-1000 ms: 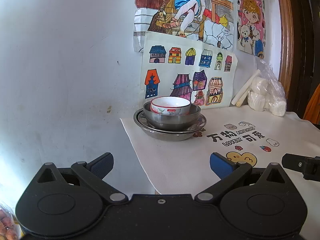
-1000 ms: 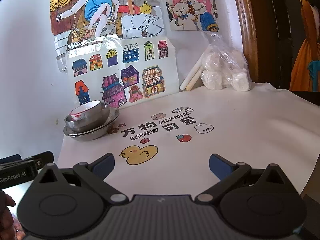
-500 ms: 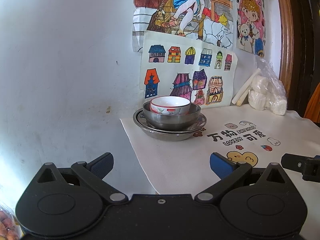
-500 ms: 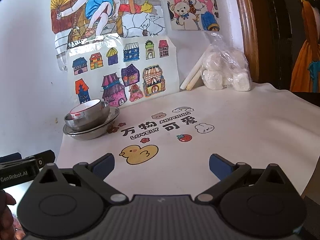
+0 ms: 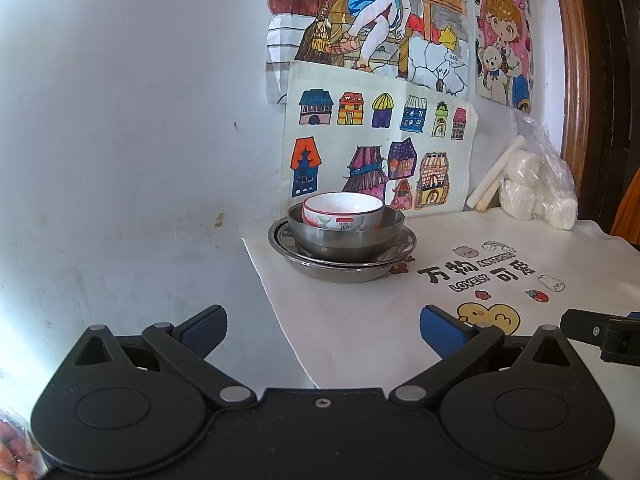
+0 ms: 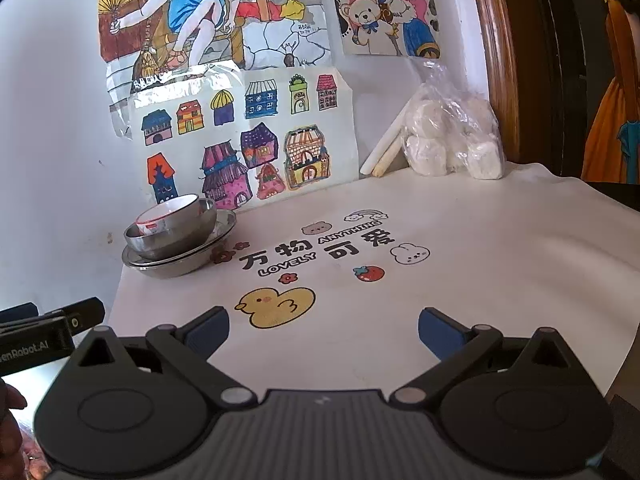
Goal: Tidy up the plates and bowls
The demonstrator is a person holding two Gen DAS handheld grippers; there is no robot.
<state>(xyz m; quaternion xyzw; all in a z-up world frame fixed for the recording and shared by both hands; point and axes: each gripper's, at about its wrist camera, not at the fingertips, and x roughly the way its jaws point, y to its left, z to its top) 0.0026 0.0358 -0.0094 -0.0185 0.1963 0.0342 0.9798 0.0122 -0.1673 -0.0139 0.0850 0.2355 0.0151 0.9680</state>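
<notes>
The dishes sit nested at the bench's far left corner near the wall: a white ceramic bowl (image 5: 342,211) inside a steel bowl (image 5: 346,236), which rests on stacked steel plates (image 5: 342,266), largest at the bottom so the pile stays stable. The left tool (image 5: 323,326) and the right tool (image 6: 324,326) both hang released and empty, well short of the stack, apparently done stacking.
</notes>
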